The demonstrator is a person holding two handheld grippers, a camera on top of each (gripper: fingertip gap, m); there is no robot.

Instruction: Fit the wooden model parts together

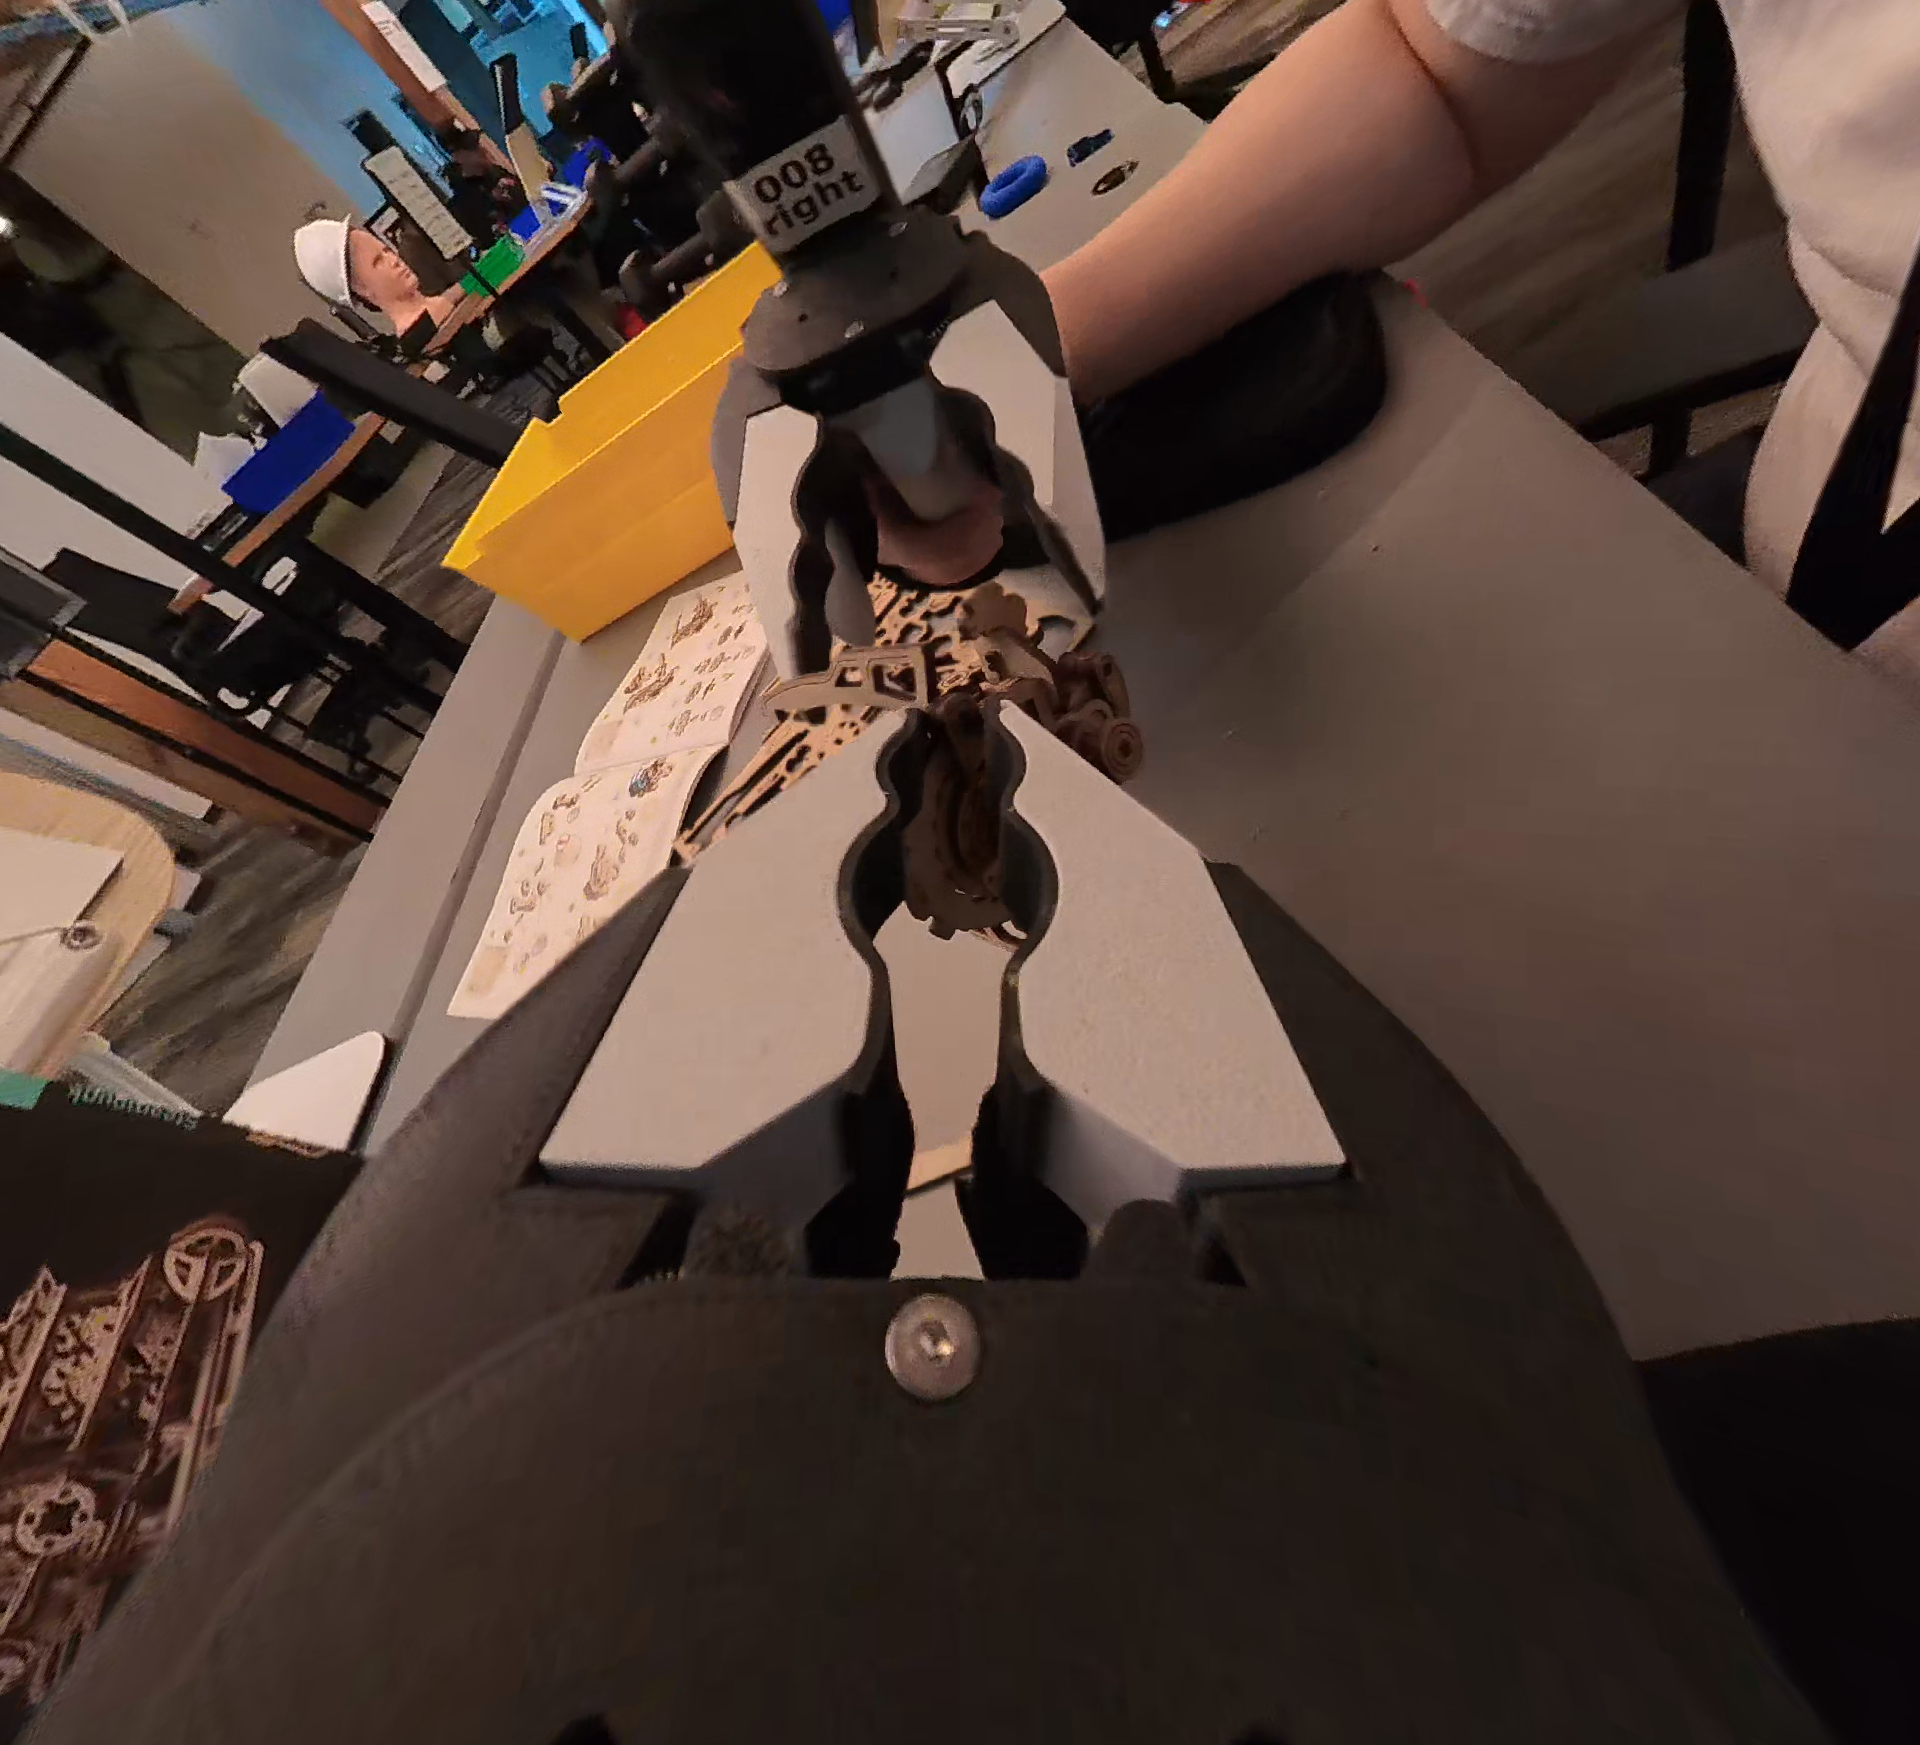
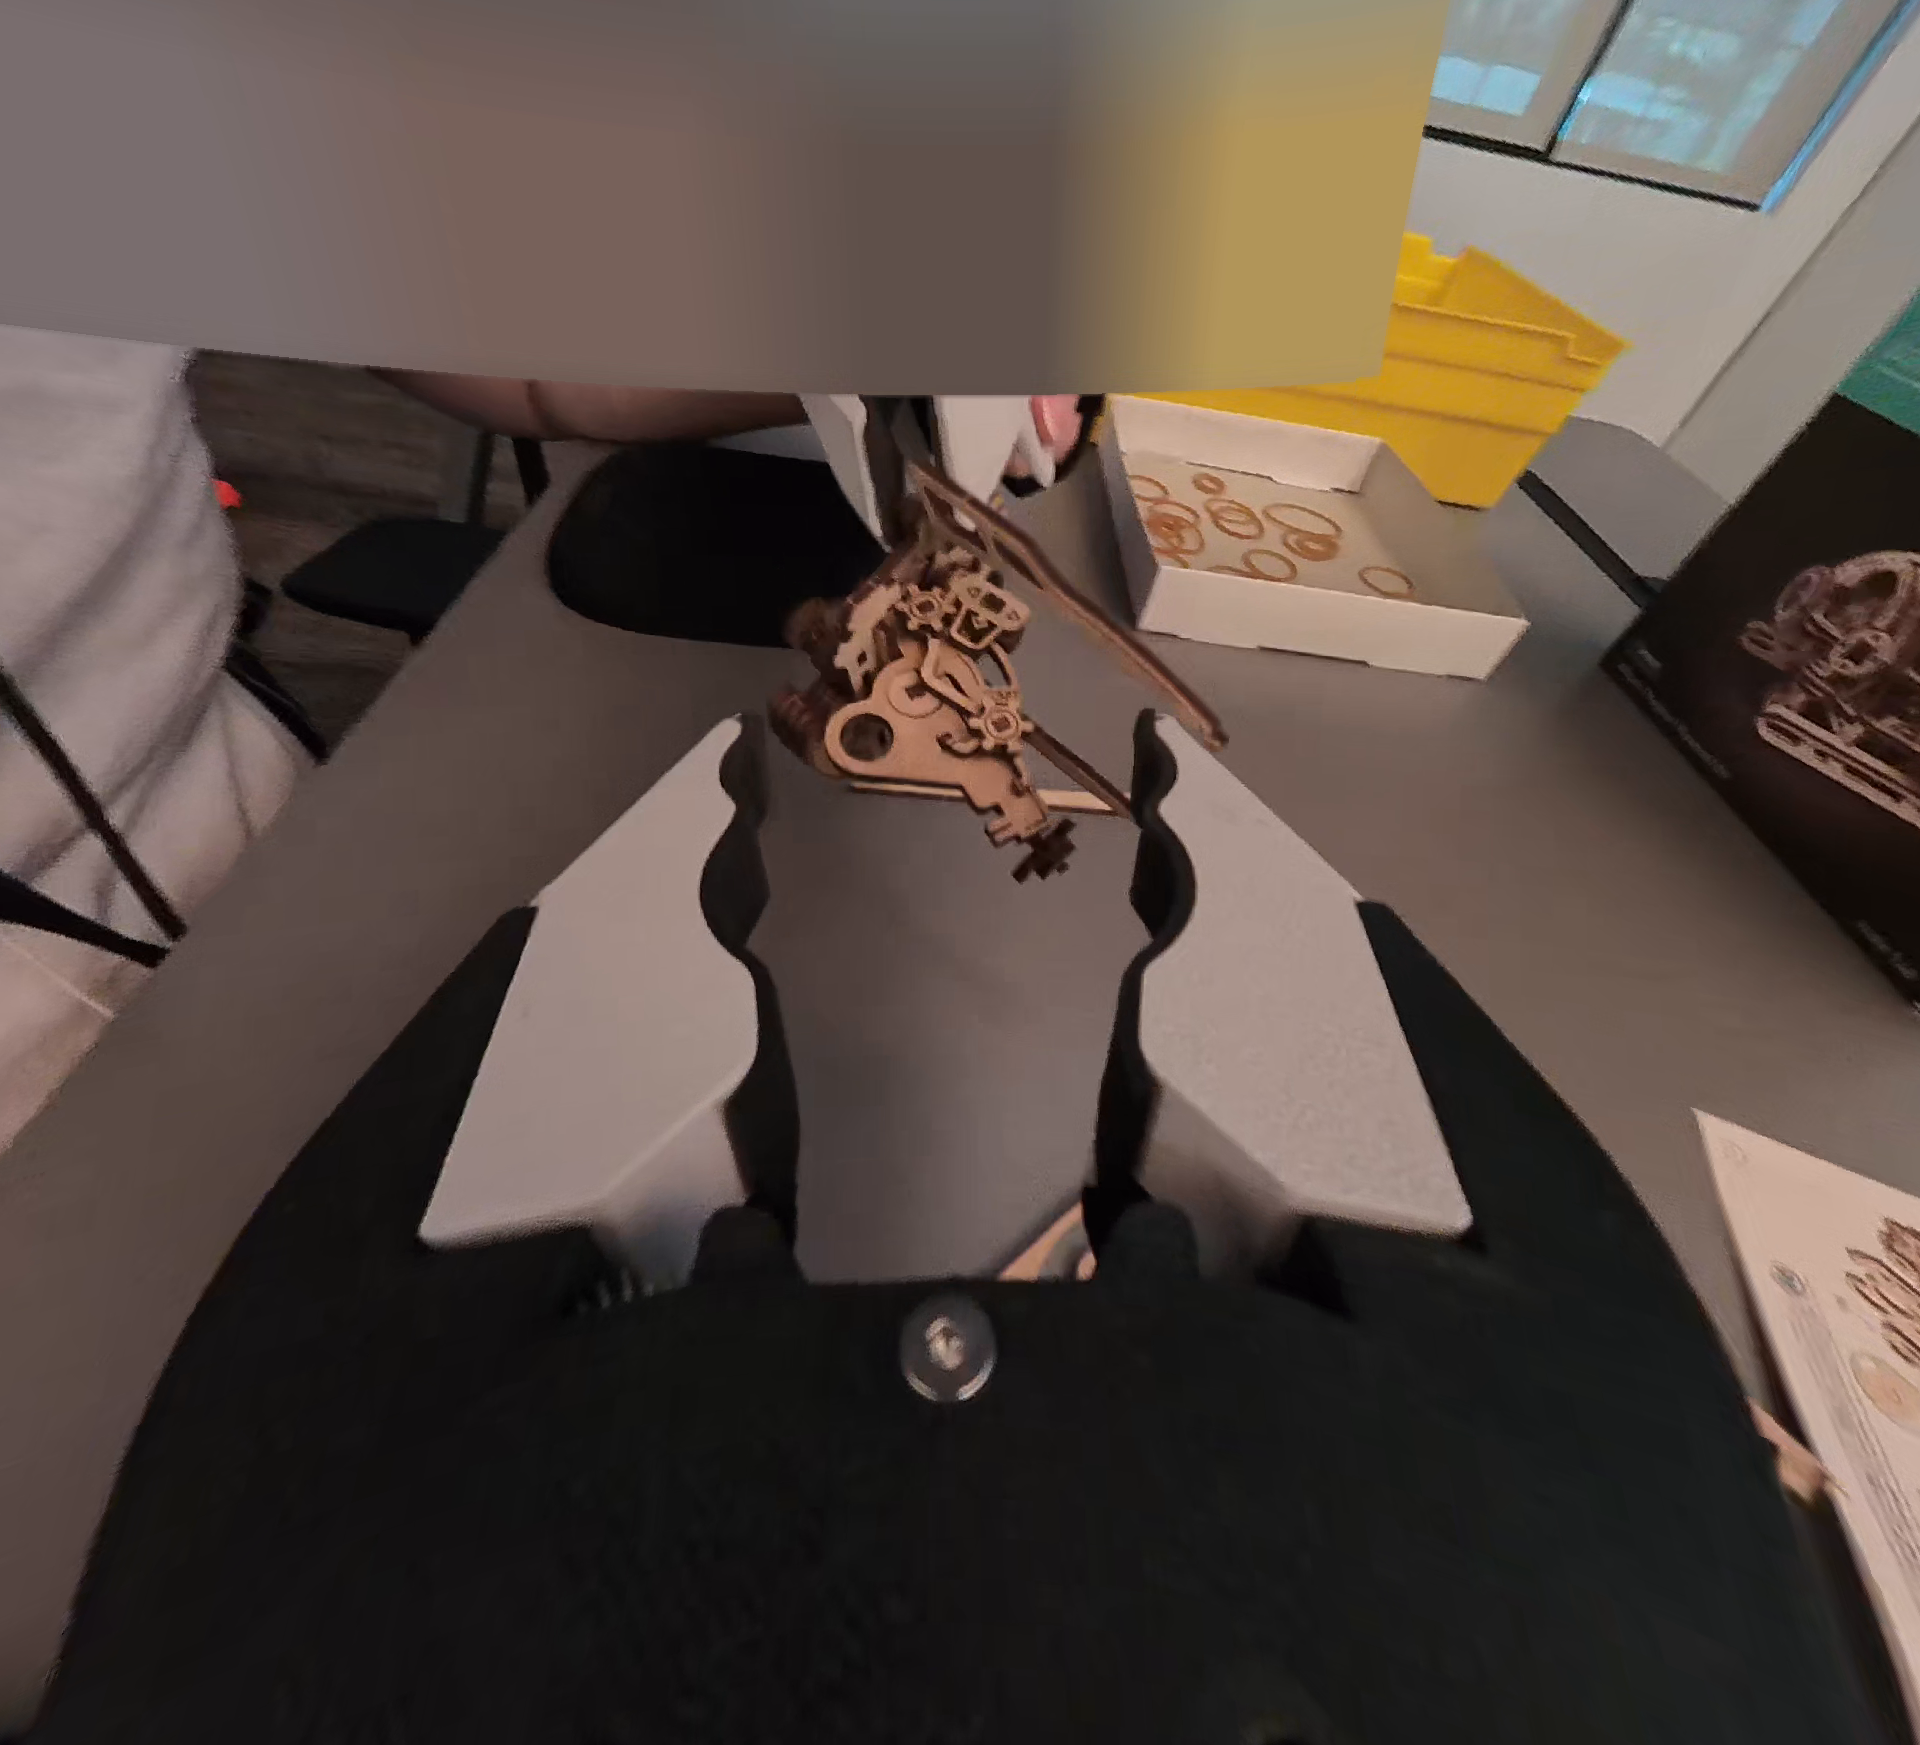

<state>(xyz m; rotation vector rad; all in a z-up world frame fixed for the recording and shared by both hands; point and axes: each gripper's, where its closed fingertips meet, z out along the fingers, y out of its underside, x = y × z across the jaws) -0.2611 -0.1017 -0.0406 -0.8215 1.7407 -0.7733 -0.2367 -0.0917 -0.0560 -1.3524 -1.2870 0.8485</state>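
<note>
Two tongs meet over a grey bench (image 2: 1351,916) where a half-built wooden model (image 2: 914,708) hangs in the air. The left tongs (image 1: 951,739) are closed narrowly on the model's edge, lifting it clear of the bench; the right tongs (image 2: 945,739) stand wide and empty just in front of it.

Thin laser-cut plywood makes the model light and stiff but likely brittle: its small gears, slim rods (image 2: 1081,615) and the tiny cog on its projecting shaft (image 2: 1044,848) look apt to snap or pop loose under a squeeze. The flat, thicker side plate near the round hole seems the safest place to grip, with light pressure, leaving the rods and shaft alone.

From the left wrist, the right tongs (image 1: 935,656) show from the front above a punched-out sheet of parts (image 1: 790,770), with a flat loose piece (image 1: 847,682), an open instruction booklet (image 1: 613,812), a yellow bin (image 1: 623,490) and the person's bare forearm (image 1: 1299,199). Only the right wrist view shows the model's detailed face, a white tray of rubber bands (image 2: 1299,552) and the dark product box (image 2: 1787,677).
</note>
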